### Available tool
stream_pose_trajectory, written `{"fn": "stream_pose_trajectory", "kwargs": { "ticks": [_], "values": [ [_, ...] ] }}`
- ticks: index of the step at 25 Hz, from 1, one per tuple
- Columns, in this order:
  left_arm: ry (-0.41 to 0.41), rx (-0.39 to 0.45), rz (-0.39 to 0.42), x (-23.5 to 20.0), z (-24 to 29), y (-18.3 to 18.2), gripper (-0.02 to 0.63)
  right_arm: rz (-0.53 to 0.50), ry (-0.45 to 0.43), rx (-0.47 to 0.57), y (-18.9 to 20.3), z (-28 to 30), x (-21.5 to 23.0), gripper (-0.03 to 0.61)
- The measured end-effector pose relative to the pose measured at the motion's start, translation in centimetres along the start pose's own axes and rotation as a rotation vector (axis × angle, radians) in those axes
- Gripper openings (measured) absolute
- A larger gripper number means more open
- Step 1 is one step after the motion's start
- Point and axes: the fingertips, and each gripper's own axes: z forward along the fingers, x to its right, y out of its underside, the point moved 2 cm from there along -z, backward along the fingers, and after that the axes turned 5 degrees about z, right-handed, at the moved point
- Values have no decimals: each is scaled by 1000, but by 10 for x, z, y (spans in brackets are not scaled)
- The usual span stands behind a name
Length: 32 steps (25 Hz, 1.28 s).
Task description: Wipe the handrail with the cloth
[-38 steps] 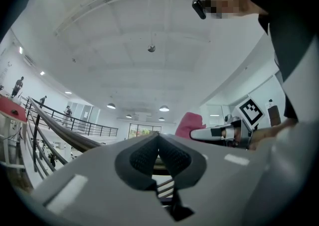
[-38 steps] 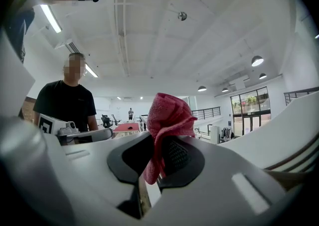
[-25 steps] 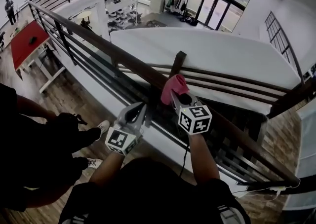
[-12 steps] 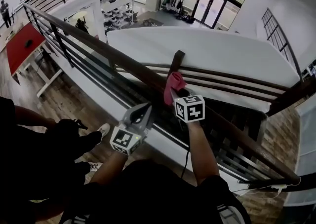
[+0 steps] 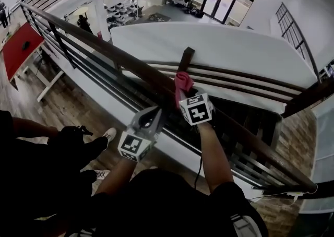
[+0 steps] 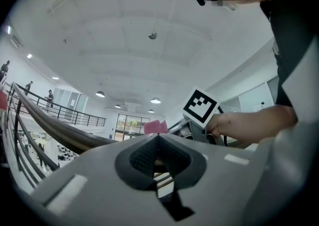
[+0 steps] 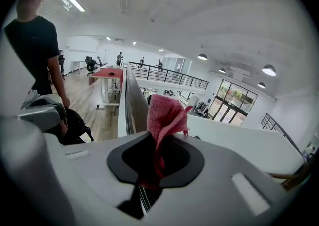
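Cloth (image 5: 182,81), pink, lies on top of the wooden handrail (image 5: 104,48) in the head view, just beside a dark post (image 5: 186,61), pinched by the right tool (image 5: 182,94). The left tool (image 5: 155,113) hovers close to the handrail's near edge.

In the left gripper view, the left tool (image 6: 158,136) has its jaws pressed together on nothing, and the handrail (image 6: 60,133) runs off to its left.

In the right gripper view, the right tool (image 7: 158,143) is clenched on the cloth (image 7: 164,115), which stands up from the jaws beside the handrail (image 7: 133,98).
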Motion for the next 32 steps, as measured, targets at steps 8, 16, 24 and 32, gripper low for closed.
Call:
{"fn": "stream_pose_trajectory", "kwargs": {
  "ticks": [8,16,24,32],
  "values": [
    [7,-32,-24,1,3,7,-2,-29,18,-3,-1,-5,6,41],
    [19,-34,-22,9,10,9,-2,-24,43,12,10,-9,12,41],
    [27,-39,-13,20,18,9,-2,-35,55,20,16,-16,19,41],
    [17,-41,-6,28,26,10,-2,-49,50,18,26,-25,24,41]
  ]
}}
